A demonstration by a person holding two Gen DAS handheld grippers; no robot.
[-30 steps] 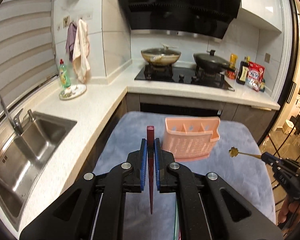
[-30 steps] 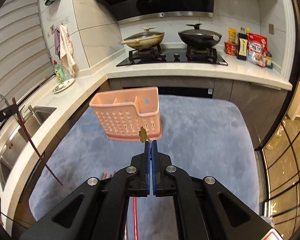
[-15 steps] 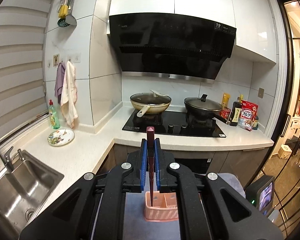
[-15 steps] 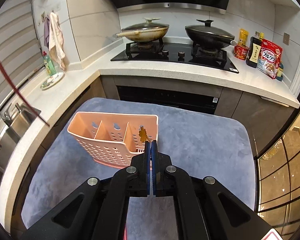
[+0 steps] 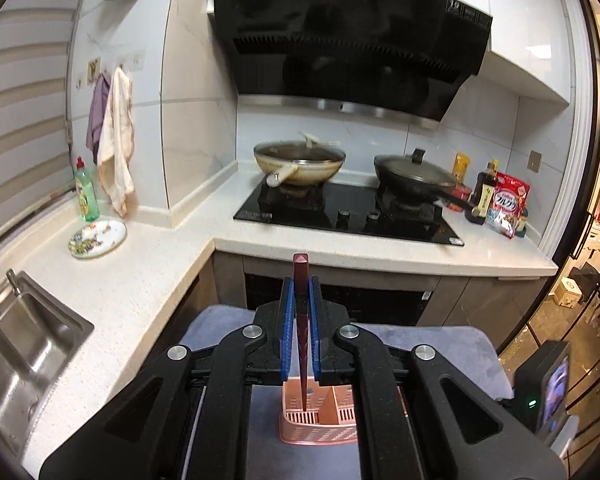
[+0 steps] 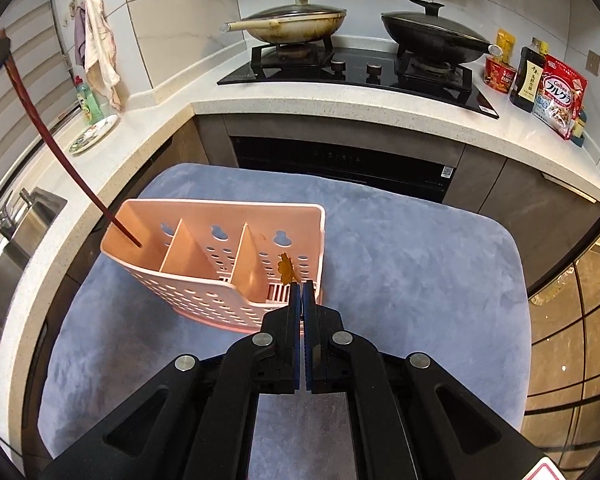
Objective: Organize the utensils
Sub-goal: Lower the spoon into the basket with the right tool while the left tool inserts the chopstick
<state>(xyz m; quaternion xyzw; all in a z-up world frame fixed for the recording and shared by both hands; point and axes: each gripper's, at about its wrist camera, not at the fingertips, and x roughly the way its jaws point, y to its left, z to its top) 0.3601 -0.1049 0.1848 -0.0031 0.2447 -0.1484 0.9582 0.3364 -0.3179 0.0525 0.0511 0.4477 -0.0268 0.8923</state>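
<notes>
A: Since half a second ago, the dark red chopstick (image 6: 40,136) has dropped until its tip sits inside the pink utensil caddy (image 6: 220,256), leftmost compartment.

B: Left gripper (image 5: 300,300)?

A: Clamped on it, mid-insertion. Right gripper (image 6: 301,292) pinches a gold flower-topped pick (image 6: 286,269) over the caddy's rightmost compartment.

B: Next, probably, release the chopstick.

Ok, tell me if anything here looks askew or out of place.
Nothing stands out. The pink caddy sits upright on the grey mat. The dark red chopstick slants into its left compartment only because the left gripper holds it.
</notes>
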